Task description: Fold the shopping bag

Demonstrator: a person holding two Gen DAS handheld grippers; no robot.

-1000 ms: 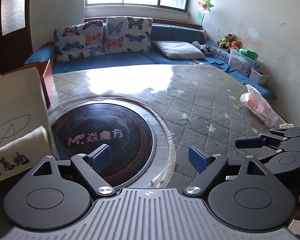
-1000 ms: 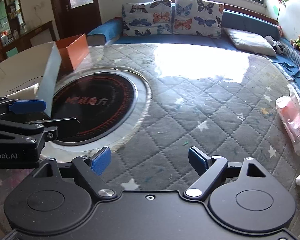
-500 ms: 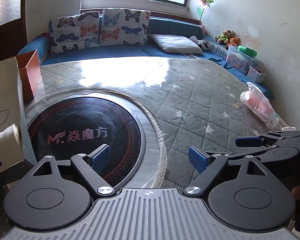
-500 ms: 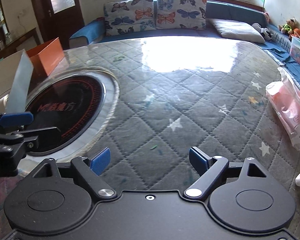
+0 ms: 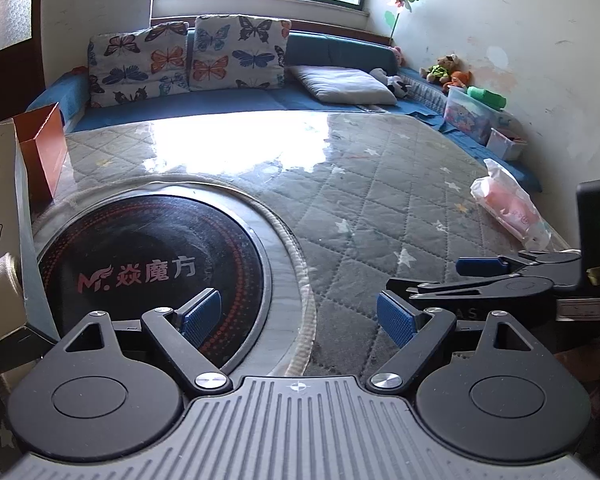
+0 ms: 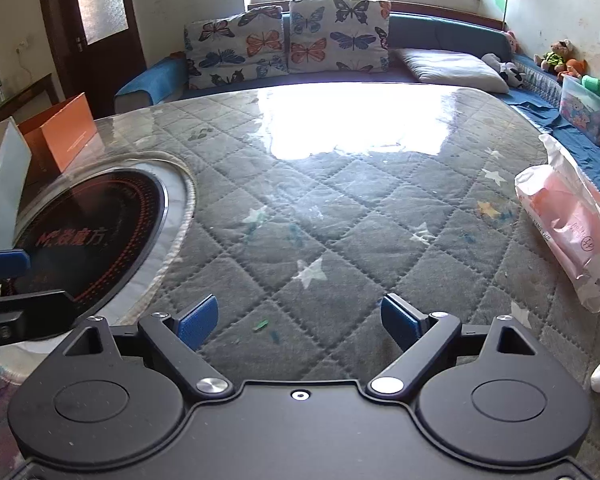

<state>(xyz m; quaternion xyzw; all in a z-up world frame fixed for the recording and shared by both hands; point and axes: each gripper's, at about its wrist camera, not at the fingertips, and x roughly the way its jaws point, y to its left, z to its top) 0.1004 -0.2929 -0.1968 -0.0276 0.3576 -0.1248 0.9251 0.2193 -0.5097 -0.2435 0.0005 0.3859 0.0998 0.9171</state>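
Left wrist view: left claw (image 5: 298,312) is released, blue pads (image 5: 202,312) wide apart w/ nothing between, hovering over the desk (image 5: 380,200) near its front edge. Below it sits a round black hob (image 5: 152,268) w/ red lettering, set into the quilted, glass-topped surface. The bag (image 5: 0,224), beige paper w/ a pale side panel, stands upright at the desk's left edge, only partly in frame; a beige handle strap shows low on it. An orange box (image 5: 44,148) stands just behind the bag, toward the far-left corner. A pink pack (image 5: 512,208) in clear wrap lies near the right edge. Right claw (image 5: 480,276) shows side-on at the right, well apart from the bag.

Right wrist view: right claw (image 6: 300,320) is released too, pads spread, nothing held, over bare quilted desk (image 6: 340,220) near the front edge. Bag (image 6: 2,184) is upright at the left edge, beside the hob (image 6: 96,232); box (image 6: 60,136) behind it. Part of left claw (image 6: 4,264) pokes in at far left, near the bag's base; contact can't be told. Pink pack (image 6: 572,220) lies at the right edge.
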